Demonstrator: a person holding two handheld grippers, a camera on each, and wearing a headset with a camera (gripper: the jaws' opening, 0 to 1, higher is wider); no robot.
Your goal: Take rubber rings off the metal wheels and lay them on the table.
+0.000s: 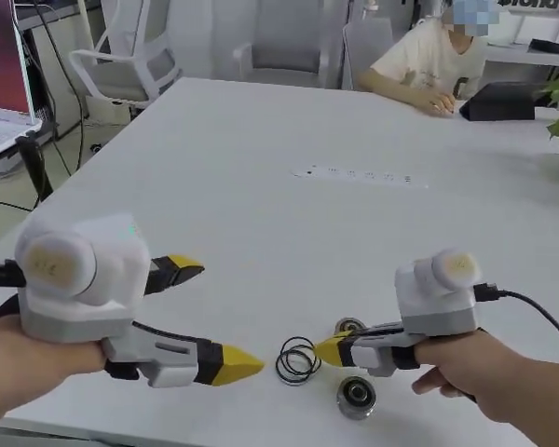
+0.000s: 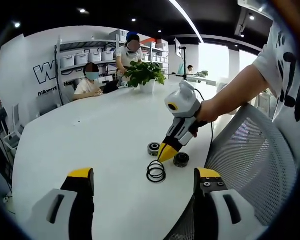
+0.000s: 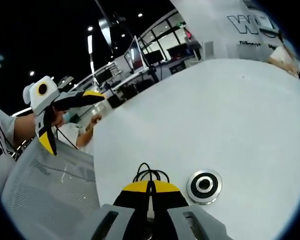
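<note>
Left gripper [image 1: 214,317] hangs over the near edge of the white counter [image 1: 261,205], yellow-tipped fingers [image 1: 235,365] spread wide, nothing between them. Across from it, the right gripper [image 1: 328,350] is down low on the counter, its fingers pressed together, yellow tips right at the edge of the small pile of thin black rubber rings [image 1: 298,361]. In the right gripper view the black loops sit just past those closed tips. Whether one ring is nipped between them, I can't tell. The rings lie loose on the counter between the two grippers, overlapping one another. One round metal wheel with a dark centre [image 1: 356,395] lies flat near the rings, on the near side of the right gripper. A second metal wheel [image 1: 348,326] sits on the far side, partly hidden behind that gripper's fingers. Further up the counter, well apart from all this, lies a long white power strip [image 1: 359,175].
</note>
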